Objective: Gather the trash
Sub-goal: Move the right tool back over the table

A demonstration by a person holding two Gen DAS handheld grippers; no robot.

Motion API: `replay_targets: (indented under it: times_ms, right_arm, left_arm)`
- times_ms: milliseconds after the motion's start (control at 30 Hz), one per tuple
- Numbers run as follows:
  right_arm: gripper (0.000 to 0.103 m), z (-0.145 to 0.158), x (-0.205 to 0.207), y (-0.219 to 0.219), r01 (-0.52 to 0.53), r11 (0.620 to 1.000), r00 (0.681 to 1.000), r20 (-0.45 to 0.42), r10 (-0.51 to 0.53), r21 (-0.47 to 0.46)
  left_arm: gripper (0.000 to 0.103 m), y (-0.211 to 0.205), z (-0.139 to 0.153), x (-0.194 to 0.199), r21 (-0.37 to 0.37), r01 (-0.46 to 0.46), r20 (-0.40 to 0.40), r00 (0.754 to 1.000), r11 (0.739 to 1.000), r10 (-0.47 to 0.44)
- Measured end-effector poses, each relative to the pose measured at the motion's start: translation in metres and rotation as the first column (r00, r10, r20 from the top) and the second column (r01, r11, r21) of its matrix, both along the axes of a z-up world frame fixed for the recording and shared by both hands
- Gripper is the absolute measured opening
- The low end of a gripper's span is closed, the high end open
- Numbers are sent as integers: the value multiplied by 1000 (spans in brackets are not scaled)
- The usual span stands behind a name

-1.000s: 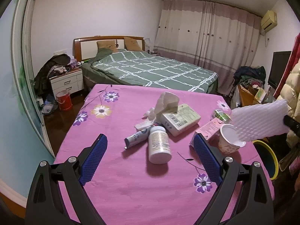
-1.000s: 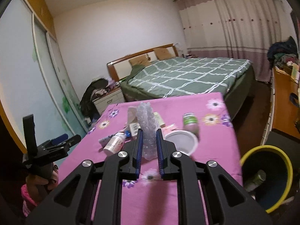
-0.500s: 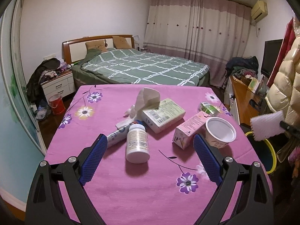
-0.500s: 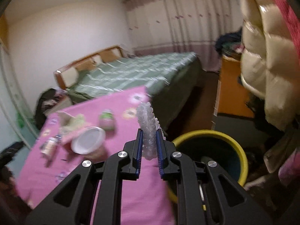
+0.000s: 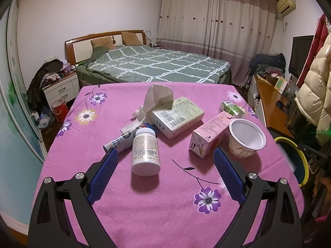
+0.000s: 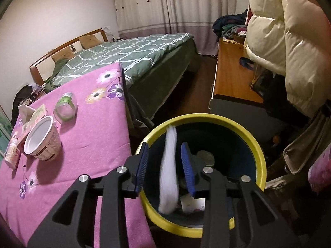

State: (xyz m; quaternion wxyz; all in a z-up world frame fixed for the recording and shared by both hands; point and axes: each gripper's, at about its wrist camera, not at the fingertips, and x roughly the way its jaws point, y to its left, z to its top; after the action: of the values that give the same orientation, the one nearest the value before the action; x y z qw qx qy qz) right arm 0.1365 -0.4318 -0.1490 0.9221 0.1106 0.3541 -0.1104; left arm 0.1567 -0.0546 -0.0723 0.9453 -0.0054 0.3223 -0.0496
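Now the right gripper (image 6: 165,166) hangs over the yellow-rimmed bin (image 6: 256,144) at lower centre of the right wrist view, jaws parted, and the white foam sheet (image 6: 169,171) sits blurred between them, apparently dropping free. Holding steady above the opening until it clears the rim would finish this well. Meanwhile the left gripper (image 5: 165,175), jaws wide, frames the white bottle (image 5: 145,150) on the pink table (image 5: 144,210), a likely next pick.

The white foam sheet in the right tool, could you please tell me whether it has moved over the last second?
Yes. The white foam sheet went from above the pink tablecloth rightward to over the yellow-rimmed bin, where it drops blurred between the opened right tool.
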Motion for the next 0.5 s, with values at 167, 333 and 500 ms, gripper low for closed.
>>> replay_targets:
  times_ms: [167,333,500]
  right_arm:
    - [36,5,2,10,-18,1000,999,28,17,5]
    - [39,17,6,40,-78,997,994,73,78,-1]
    - [41,18,23,72,-142,990,986,83,143,-19]
  left_arm:
    - [92,-2,-8,7,5,0,-20,1000,1000,1]
    - [92,-3,-19,19,11,2,-53,999,1000,-2]
    - [87,-3,-31,35,20,6,-90,996,1000,-4]
